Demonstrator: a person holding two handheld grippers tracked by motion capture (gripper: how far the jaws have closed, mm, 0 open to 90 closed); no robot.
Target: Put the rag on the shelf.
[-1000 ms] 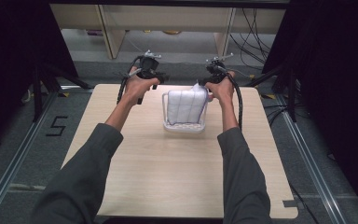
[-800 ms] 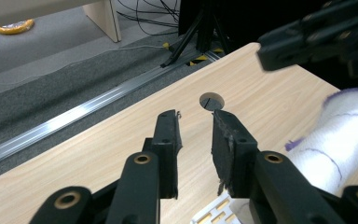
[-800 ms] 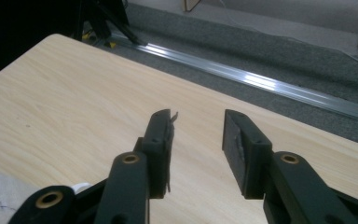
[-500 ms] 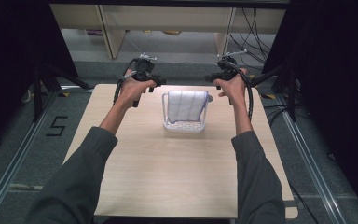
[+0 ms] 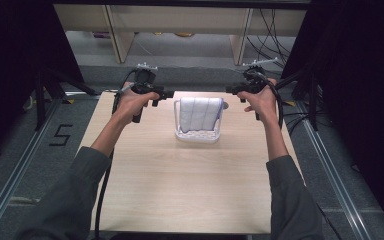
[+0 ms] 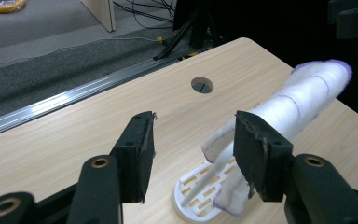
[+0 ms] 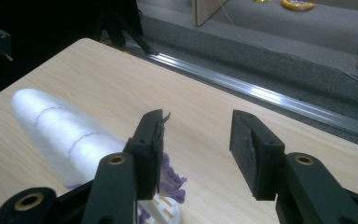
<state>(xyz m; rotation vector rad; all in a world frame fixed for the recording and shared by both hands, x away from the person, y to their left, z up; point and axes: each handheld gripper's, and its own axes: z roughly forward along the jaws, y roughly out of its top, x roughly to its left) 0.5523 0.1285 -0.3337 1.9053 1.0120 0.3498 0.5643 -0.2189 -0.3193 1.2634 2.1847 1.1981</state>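
On the tabletop (image 5: 180, 190), toward its far half, a white rack (image 5: 196, 134) is seen with a white towel (image 5: 200, 113) draped over its top. The towel's long axis runs left to right, from one hand-held gripper to the other. The left hand-held gripper (image 5: 169, 93) and the right hand-held gripper (image 5: 230, 90) are held released, jaws apart and empty, just off the towel's two ends, about equally near.

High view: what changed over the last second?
The right gripper let go of the cloth and drew back to the right; the left gripper edged away to the left. Both are open now. Cloth and rack stayed put.
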